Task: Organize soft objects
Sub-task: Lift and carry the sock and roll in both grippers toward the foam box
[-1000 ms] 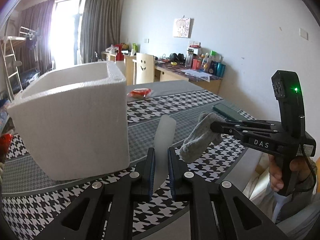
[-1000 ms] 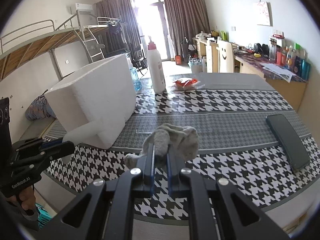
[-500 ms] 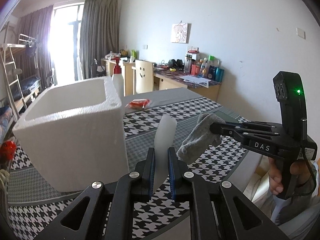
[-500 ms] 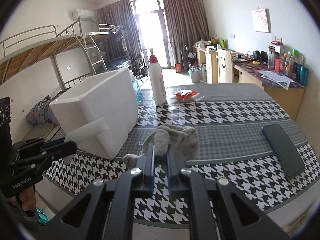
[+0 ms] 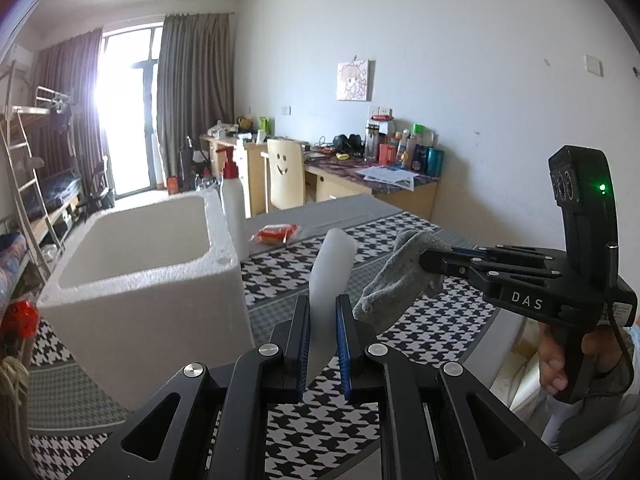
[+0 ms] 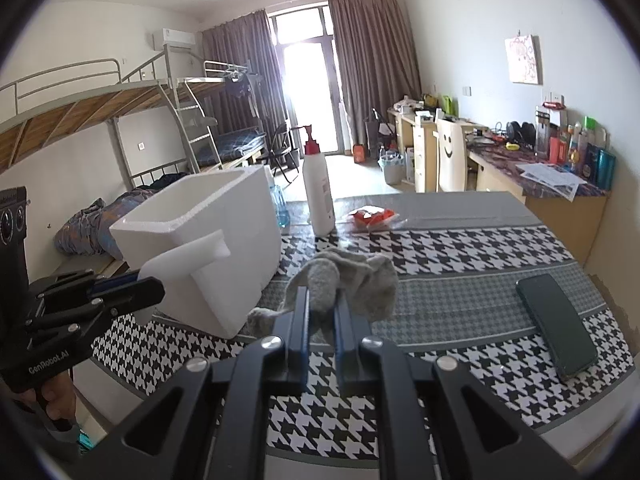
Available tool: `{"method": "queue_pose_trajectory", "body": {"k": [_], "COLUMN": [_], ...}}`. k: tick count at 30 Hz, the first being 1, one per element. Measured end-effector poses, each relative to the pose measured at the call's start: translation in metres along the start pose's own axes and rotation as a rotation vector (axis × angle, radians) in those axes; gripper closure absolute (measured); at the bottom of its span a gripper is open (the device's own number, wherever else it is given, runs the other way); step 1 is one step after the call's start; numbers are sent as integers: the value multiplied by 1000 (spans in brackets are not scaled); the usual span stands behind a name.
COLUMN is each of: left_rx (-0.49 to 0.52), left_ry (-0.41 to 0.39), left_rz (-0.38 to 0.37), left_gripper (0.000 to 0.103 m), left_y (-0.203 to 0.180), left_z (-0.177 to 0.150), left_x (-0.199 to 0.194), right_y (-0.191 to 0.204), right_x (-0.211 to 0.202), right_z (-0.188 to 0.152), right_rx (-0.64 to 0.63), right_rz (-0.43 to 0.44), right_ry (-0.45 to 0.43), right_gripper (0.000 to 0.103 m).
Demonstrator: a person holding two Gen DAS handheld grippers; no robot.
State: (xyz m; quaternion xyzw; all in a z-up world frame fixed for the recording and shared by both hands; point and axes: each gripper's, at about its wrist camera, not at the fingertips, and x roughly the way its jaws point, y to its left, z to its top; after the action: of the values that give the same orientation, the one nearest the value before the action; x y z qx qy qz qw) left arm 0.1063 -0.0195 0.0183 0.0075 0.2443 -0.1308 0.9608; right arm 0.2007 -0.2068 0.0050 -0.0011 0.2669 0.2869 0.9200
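My left gripper (image 5: 322,308) is shut on a white foam piece (image 5: 330,272), which sticks up and forward from the jaws; in the right wrist view the same white foam piece (image 6: 188,254) juts from the left gripper (image 6: 154,286) at the left edge. My right gripper (image 6: 320,300) is shut on a crumpled grey sock (image 6: 352,280), held above the table. Seen from the left wrist, the grey sock (image 5: 396,284) hangs from the right gripper (image 5: 426,262). An open white foam box (image 5: 136,276) stands on the table to the left of both, also in the right wrist view as the foam box (image 6: 224,240).
The houndstooth tablecloth (image 6: 460,240) covers the table. A dark phone (image 6: 558,322) lies at the right. A white pump bottle (image 6: 318,188) and a red packet (image 6: 374,216) sit behind the box. A desk and a chair stand beyond.
Both grippers have risen with their loads, so the box and table sit lower in both views and the box's open inside now shows.
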Motion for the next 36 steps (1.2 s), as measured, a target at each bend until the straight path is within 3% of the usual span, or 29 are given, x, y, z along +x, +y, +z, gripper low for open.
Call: {"method": "queue_pose_trajectory", "body": {"k": [36], "left_rx": [30], "left_ry": [-130], "left_rz": [68], "left_gripper": [90], "left_y": [2], "left_z": [44], "left_x": [-12], "right_y": [6], "right_x": [-14], "right_z": [42], "right_rx": [-31], "right_rz": [30], "right_ry": [-130], "right_gripper": [90]}}
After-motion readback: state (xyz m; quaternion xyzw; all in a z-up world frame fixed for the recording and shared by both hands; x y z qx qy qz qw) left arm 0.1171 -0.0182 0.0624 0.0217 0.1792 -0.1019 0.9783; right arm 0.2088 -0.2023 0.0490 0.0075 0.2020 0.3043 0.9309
